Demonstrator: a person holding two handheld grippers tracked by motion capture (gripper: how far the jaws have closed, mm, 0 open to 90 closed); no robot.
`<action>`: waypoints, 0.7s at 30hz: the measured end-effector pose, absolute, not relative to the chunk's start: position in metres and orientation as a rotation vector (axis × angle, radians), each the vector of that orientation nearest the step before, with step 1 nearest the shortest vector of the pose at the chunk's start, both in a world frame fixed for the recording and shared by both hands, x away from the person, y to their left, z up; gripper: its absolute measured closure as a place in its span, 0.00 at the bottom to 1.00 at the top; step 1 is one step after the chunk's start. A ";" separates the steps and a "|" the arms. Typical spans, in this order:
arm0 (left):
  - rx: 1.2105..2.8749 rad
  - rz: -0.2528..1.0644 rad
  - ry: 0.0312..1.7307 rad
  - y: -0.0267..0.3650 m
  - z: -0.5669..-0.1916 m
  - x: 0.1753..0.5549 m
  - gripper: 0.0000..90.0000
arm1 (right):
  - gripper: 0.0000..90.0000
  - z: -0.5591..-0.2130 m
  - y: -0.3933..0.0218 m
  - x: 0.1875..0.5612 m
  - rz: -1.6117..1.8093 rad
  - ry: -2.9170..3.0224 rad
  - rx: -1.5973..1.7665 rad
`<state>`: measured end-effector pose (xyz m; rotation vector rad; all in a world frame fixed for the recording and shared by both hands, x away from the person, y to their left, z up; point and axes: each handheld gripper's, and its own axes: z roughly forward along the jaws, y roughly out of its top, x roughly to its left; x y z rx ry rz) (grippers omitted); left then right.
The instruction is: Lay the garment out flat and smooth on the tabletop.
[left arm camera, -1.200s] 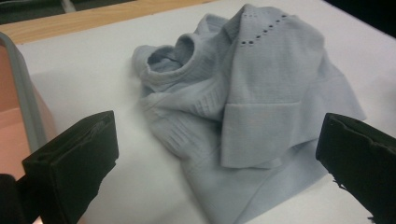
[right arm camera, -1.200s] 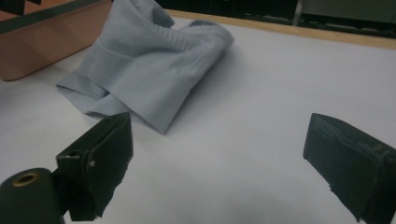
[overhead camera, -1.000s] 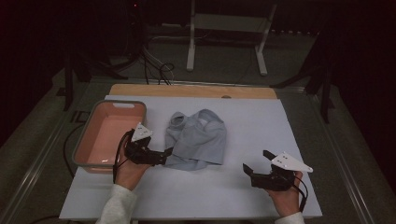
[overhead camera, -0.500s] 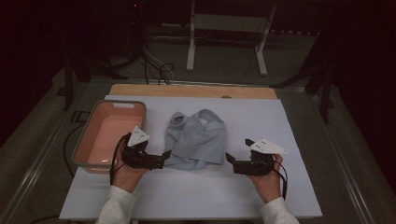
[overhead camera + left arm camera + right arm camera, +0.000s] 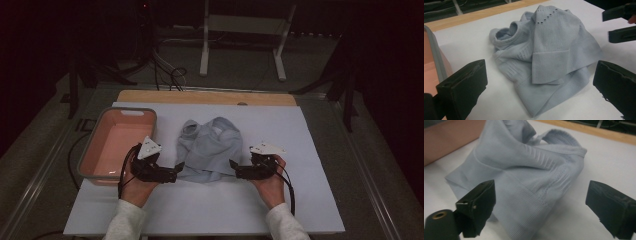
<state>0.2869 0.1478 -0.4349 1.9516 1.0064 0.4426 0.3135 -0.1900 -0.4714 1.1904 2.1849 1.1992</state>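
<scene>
Two claws now flank the crumpled pale blue garment [image 5: 208, 150] that lies in a heap near the middle of the white surface [image 5: 300, 130]. The left claw [image 5: 176, 170] sits just beside the garment's near left corner, about where it was a second ago, with its jaws spread wide and nothing between them; in the left gripper view the cloth [image 5: 546, 57] lies ahead of the open jaws, a folded ribbed hem on top and a collar opening toward the back. The right claw [image 5: 233, 167] is what has changed: a second ago it hung well off to the right near the surface's front right part, half a second ago it was closer, and now it points leftward just beside the garment's near right edge. Its jaws are also wide apart and hold nothing; in the right gripper view the ribbed edge of the garment [image 5: 524, 180] lies between and just beyond them, though I cannot tell whether either jaw touches the cloth. The person's right hand [image 5: 270, 180] has come inward with it, sleeve following. The garment itself looks unmoved. A pink tub [image 5: 100, 150] with a grey rim stands at the left end of the surface, close behind the left hand [image 5: 135, 185], and has stayed put.
</scene>
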 end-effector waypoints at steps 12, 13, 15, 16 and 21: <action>1.950 0.436 0.995 0.145 -0.436 0.286 0.01 | 0.29 -0.488 -0.174 0.329 1.092 2.297 1.213; 1.952 0.435 0.997 0.145 -0.436 0.287 0.01 | 0.32 -0.489 -0.172 0.329 1.079 2.305 1.207; 1.954 0.433 0.996 0.145 -0.437 0.287 0.01 | 0.43 -0.491 -0.169 0.328 1.057 2.320 1.192; 1.955 0.432 0.997 0.145 -0.437 0.287 0.01 | 0.48 -0.491 -0.168 0.328 1.048 2.326 1.187; 1.957 0.428 0.995 0.144 -0.438 0.287 0.01 | 0.80 -0.489 -0.167 0.329 1.006 2.341 1.172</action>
